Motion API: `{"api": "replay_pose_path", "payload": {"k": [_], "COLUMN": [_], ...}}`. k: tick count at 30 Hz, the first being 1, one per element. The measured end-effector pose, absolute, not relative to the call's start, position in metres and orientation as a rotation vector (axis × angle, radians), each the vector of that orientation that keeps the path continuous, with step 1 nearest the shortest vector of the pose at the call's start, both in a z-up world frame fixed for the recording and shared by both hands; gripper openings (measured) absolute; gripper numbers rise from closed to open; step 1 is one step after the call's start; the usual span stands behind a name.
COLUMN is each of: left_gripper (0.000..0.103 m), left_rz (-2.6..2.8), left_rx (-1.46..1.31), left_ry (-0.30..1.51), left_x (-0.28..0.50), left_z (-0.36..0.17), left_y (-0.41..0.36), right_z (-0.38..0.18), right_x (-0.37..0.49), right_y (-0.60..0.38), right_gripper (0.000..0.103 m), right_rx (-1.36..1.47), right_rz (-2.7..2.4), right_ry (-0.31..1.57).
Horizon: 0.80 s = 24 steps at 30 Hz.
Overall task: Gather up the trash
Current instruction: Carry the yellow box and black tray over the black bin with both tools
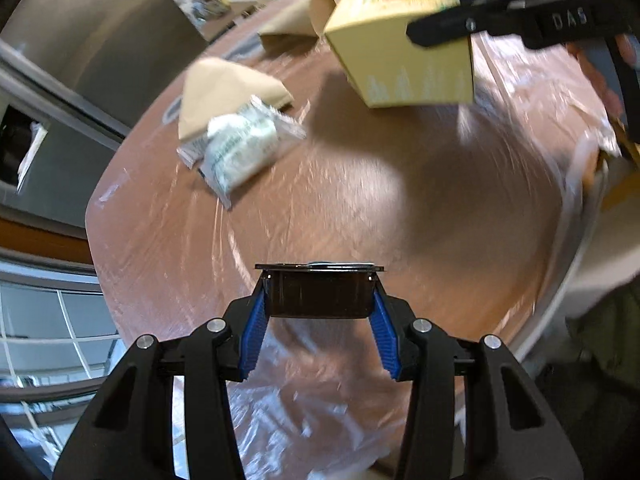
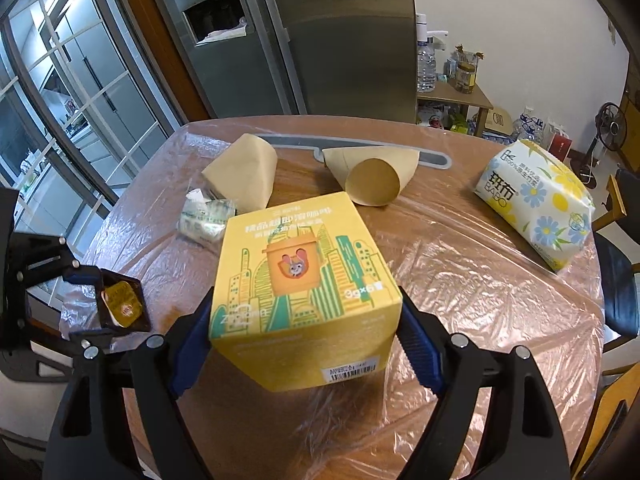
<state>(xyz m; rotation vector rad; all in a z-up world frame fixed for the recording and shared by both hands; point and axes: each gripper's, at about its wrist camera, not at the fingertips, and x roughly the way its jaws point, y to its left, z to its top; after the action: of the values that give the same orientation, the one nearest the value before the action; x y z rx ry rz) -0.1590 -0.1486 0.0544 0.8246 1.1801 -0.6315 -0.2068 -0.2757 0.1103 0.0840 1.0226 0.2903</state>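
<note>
My left gripper (image 1: pixel 319 304) is shut on a small dark sauce cup (image 1: pixel 319 294) with a foil lid, held above the plastic-covered round table (image 1: pixel 360 208). It shows in the right wrist view too, cup (image 2: pixel 122 300) at the left edge. My right gripper (image 2: pixel 306 320) is shut on a yellow coffee box (image 2: pixel 304 280), held above the table; the box (image 1: pixel 400 48) also shows in the left wrist view at top right. Two brown paper cones (image 2: pixel 244 172) (image 2: pixel 372 180) and a crumpled clear wrapper (image 2: pixel 204 216) lie on the far side of the table.
A pack of tissues (image 2: pixel 536 204) lies at the table's right. A grey knife-shaped mat (image 2: pixel 432 158) lies behind the cones. A steel fridge (image 2: pixel 304 36) stands beyond the table, chairs (image 2: pixel 618 280) at the right, glass doors at the left.
</note>
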Motion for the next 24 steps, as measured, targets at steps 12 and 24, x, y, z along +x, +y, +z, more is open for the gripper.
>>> {"api": "replay_pose_path", "payload": {"k": [12,24], "left_gripper": [0.048,0.048], "left_rz": [-0.541,-0.510], "left_rx": [1.402,1.136], "left_ry": [0.986,0.958], "left_x": [-0.181,-0.185], "left_z": [0.031,0.053], "left_y": [-0.189,-0.179], "right_z": [0.105,0.108], "right_x": [-0.213,-0.227], "right_y": [-0.267,-0.285], "right_gripper": [0.080,0.079], "right_rx": [0.077,0.159], "right_rz": [0.293,0.286], "right_ry": [1.013,0.990]}}
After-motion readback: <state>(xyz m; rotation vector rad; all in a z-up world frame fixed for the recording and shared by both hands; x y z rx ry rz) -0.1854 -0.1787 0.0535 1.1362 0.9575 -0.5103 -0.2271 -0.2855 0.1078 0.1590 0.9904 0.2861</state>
